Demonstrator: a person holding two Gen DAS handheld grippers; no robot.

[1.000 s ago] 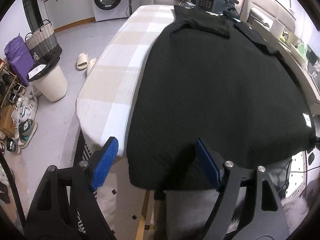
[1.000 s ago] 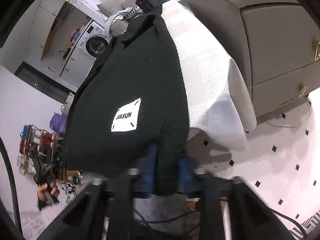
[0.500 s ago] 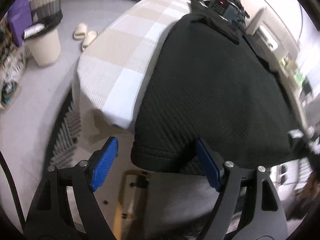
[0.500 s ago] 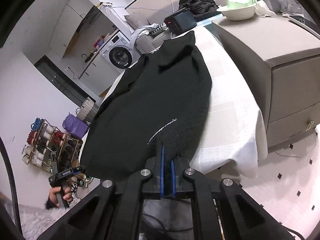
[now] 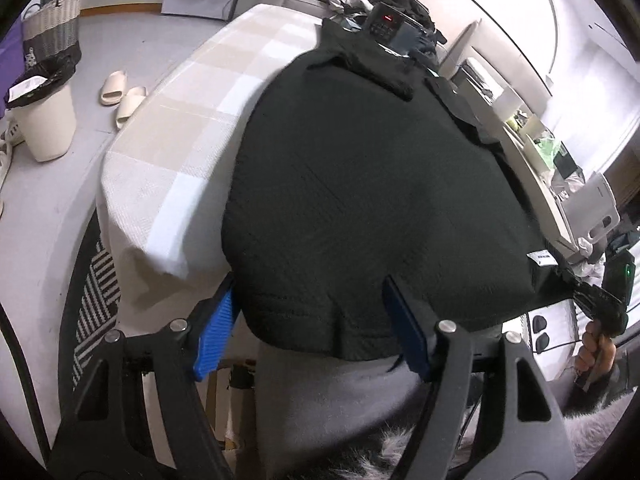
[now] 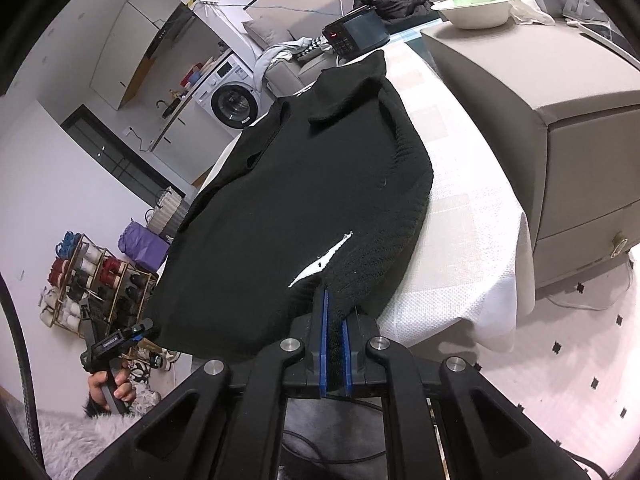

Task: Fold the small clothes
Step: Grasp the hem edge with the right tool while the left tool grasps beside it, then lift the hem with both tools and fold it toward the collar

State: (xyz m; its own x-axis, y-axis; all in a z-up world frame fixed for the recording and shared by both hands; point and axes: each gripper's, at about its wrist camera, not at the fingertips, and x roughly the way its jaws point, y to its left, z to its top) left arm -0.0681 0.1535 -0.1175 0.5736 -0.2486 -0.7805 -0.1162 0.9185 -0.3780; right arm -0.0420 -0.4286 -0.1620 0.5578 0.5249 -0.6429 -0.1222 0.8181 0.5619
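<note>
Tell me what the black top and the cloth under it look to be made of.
Black top: looks like thick knit fabric, matte; fine ribbed stitch rows show across it and along its hem.
Tablecloth: seems woven cotton or similar, matte, in beige and white checks; a waffle-like weave shows where it drapes over the edge.

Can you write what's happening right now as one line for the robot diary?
right gripper: shut on black sweater hem | left gripper: open, closing around other hem corner | sweater: on checked cloth
</note>
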